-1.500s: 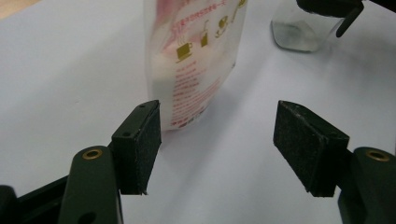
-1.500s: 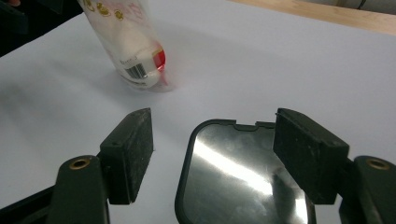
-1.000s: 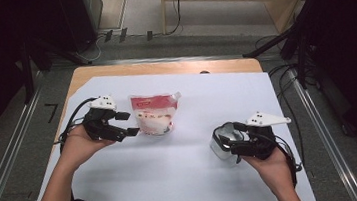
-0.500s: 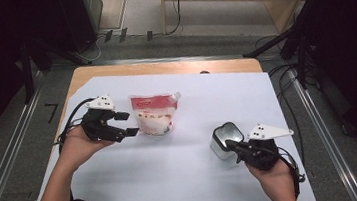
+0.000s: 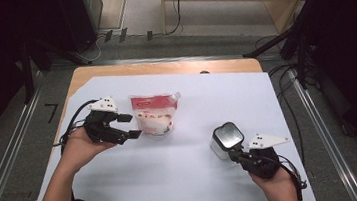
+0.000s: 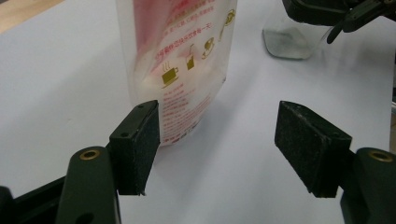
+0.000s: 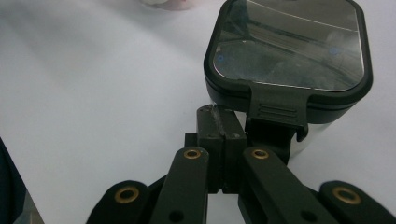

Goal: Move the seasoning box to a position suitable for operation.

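Two grippers part ways now: the right gripper [image 5: 236, 153], jaws pressed together on nothing, backs off the lidded jar [image 5: 226, 139], apparently done there, while the left gripper [image 5: 128, 126] stays spread beside the pouch [image 5: 154, 114].

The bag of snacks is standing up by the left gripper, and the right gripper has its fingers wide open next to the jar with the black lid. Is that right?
Not quite. The right gripper has its fingers pressed shut, not wide open; the right gripper view shows this. The rest holds: the bag stands upright by the left gripper, and the right gripper is next to the jar with the black lid.
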A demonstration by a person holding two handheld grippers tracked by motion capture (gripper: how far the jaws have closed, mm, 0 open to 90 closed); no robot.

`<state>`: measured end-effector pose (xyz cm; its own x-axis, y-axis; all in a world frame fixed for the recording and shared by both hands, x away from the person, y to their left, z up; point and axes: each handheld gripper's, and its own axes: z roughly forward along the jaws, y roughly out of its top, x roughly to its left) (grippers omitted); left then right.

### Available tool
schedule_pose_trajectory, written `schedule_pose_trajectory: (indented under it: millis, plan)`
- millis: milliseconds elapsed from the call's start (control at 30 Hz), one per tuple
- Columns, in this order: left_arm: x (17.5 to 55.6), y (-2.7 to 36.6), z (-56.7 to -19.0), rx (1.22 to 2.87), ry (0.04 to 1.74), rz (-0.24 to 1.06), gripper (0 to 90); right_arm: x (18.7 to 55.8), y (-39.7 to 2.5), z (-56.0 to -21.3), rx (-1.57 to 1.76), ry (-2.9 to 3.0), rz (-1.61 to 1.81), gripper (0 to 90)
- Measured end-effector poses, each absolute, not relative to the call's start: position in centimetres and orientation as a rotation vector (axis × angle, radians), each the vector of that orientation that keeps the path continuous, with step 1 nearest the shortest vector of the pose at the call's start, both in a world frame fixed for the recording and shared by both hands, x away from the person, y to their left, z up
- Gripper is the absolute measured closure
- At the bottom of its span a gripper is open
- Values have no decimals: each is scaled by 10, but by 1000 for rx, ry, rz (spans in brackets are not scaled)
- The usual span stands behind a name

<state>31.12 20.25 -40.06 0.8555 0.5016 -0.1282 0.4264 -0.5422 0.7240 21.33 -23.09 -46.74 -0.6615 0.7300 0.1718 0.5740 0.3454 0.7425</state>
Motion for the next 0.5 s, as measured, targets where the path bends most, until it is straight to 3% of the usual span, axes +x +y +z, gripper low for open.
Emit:
schedule_pose_trajectory:
  millis: [500]
  plan:
    - [306, 185, -404, 2241, 601, 77, 330, 224, -258, -472, 1287, 2358, 1148, 900]
